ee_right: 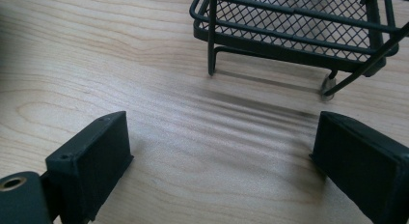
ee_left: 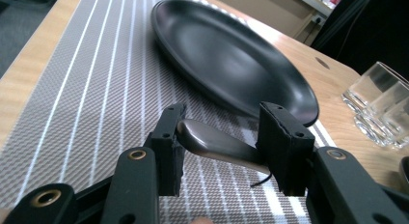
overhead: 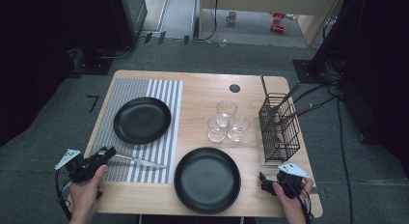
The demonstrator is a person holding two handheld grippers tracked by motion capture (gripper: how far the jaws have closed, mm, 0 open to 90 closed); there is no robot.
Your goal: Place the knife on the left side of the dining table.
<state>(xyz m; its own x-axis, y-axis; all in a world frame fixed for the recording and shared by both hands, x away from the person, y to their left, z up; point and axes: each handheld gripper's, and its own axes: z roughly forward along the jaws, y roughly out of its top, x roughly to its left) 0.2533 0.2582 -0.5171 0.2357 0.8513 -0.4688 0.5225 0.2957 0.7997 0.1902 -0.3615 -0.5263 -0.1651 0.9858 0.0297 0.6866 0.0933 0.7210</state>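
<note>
i find bare table (overhead: 193, 96) open between the placemat (overhead: 126, 91) and the glasses (overhead: 225, 121); the wire basket (overhead: 279, 127) blocks my right gripper (ee_right: 222, 151) ahead.

A light wooden table (overhead: 202, 89) with rounded corners carries everything. A small round black hole cover (overhead: 235, 88) sits near its far edge. On the left side lies a grey mat with white stripes (overhead: 125, 91), and a round black plate (overhead: 142, 120) rests on the mat. A silver table knife (overhead: 137, 161) lies on the mat's near end. A second round black plate (overhead: 207, 179) sits right on the wood at the near edge. Three clear drinking glasses (overhead: 225, 121) stand close together in the middle. A black wire basket (overhead: 279, 130) with cutlery in it stands on the right side
</note>
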